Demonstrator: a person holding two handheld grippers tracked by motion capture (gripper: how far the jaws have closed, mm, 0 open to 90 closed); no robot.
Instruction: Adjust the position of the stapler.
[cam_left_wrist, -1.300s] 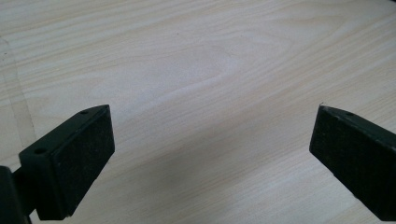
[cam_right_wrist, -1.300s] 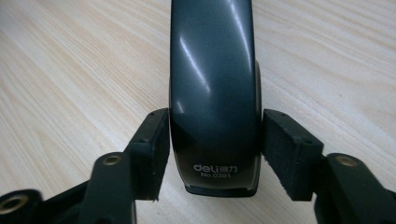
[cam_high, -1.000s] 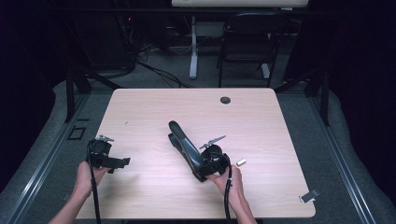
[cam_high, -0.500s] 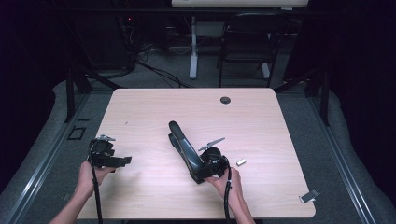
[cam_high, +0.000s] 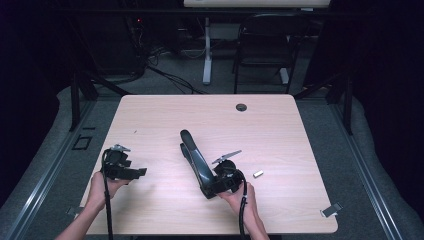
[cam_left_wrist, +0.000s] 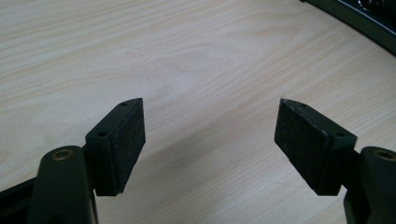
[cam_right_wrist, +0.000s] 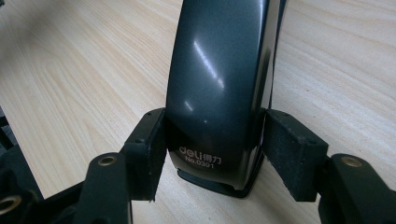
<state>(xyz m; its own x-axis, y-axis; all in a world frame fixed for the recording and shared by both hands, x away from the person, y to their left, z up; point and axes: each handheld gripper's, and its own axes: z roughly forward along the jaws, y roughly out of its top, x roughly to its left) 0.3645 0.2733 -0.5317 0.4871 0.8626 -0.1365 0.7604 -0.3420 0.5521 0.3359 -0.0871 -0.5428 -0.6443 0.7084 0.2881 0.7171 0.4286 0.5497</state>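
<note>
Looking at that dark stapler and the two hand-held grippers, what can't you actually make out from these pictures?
- Stapler: its far end is cut off by the top edge of the right gripper view.
- Stapler's underside: hidden against the table in the high view.
- Small silvery piece beside the right gripper: too small in the high view to identify.
- Left gripper: jaws apart over bare wood; its body is cut off by the bottom edge.

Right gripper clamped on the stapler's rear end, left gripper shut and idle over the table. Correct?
Not quite: the left gripper is open, its jaws wide apart over bare table, as the left gripper view shows. The right gripper is clamped on the stapler at its rear end.
</note>
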